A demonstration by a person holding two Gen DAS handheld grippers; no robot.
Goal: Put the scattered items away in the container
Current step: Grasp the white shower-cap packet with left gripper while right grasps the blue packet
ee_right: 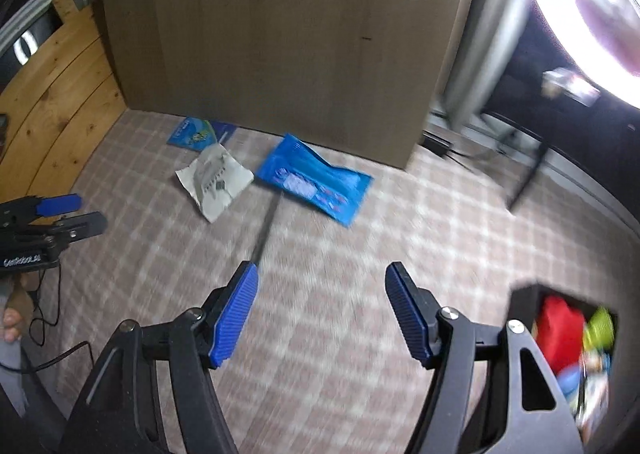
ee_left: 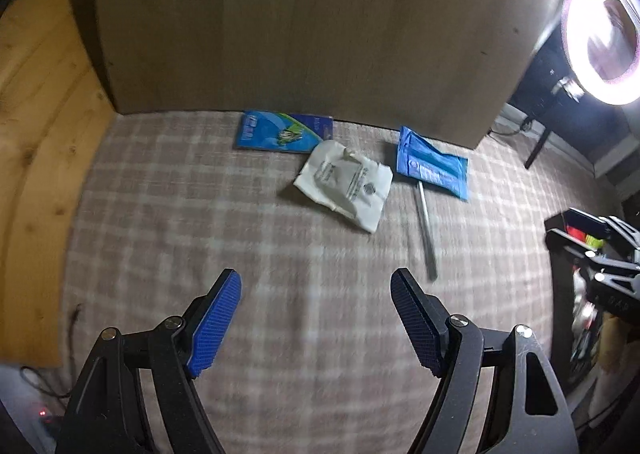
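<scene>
Left wrist view shows your left gripper (ee_left: pixel 316 278) held above a checked cloth (ee_left: pixel 200 222). Its two blue pads (ee_left: pixel 216 322) are spread wide, and nothing is between them. Your right gripper (ee_right: pixel 322 274) is the same: pads apart, nothing pinched.

Four things lie on the cloth, all near a big brown board (ee_left: pixel 300 22) that stands up at the back. A blue book (ee_left: pixel 282 132) lies flat, close to the foot of the board. A white bag (ee_left: pixel 346 182) lies just in front of it, and one corner covers the book's edge. To the right of the white bag is a blue packet (ee_left: pixel 432 164). A thin grey rod (ee_left: pixel 426 230) sticks out from under the packet and points back at you. In the right wrist view the rod (ee_right: pixel 266 226) runs down to the tip of your right gripper's left pad (ee_right: pixel 236 318). You cannot tell if they touch, because the picture is blurry.

The bin (ee_right: pixel 524 302) is dark and sits at the lower right in the right wrist view. It already holds some things: one red (ee_right: pixel 558 330), one yellow-green (ee_right: pixel 600 326), and more that are too blurry to name. It is well apart from the four things on the cloth.

A bright ring light (ee_left: pixel 600 38) shines at the upper right. Wooden planks (ee_left: pixel 36 134) are on the left.
</scene>
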